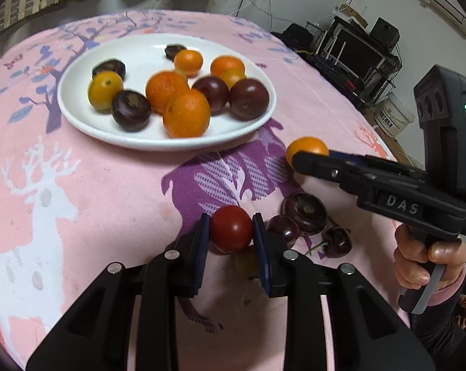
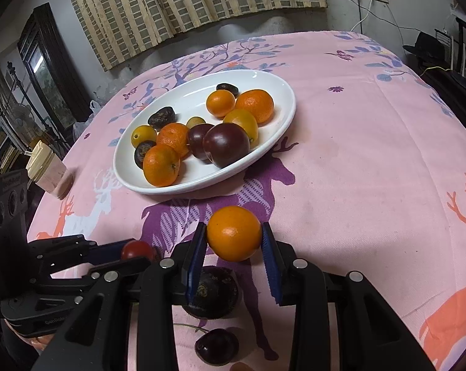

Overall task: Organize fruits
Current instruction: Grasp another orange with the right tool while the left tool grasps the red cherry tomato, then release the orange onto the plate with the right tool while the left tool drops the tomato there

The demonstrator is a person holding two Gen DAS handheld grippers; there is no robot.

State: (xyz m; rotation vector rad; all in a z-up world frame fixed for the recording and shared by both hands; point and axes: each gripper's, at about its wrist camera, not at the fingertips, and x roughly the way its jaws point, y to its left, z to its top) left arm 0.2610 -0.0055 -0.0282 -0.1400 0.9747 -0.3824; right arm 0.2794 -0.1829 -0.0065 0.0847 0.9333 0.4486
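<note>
My left gripper (image 1: 231, 232) is shut on a red cherry tomato (image 1: 231, 228) above the pink tablecloth; it shows in the right wrist view (image 2: 138, 249) too. My right gripper (image 2: 234, 235) is shut on a small orange (image 2: 234, 233), also seen in the left wrist view (image 1: 307, 148). A white oval plate (image 1: 78, 114) ahead holds several oranges, dark plums and yellow kumquats; it also shows in the right wrist view (image 2: 127, 173). Dark cherries (image 1: 336, 241) and a dark plum (image 1: 304, 213) lie on the cloth under the grippers.
A lidded cup (image 2: 49, 170) stands near the table's left edge. A cherry with a stem (image 2: 216, 346) and a dark fruit (image 2: 211, 290) lie below my right gripper. Shelves with equipment (image 1: 356, 49) stand beyond the table's right edge.
</note>
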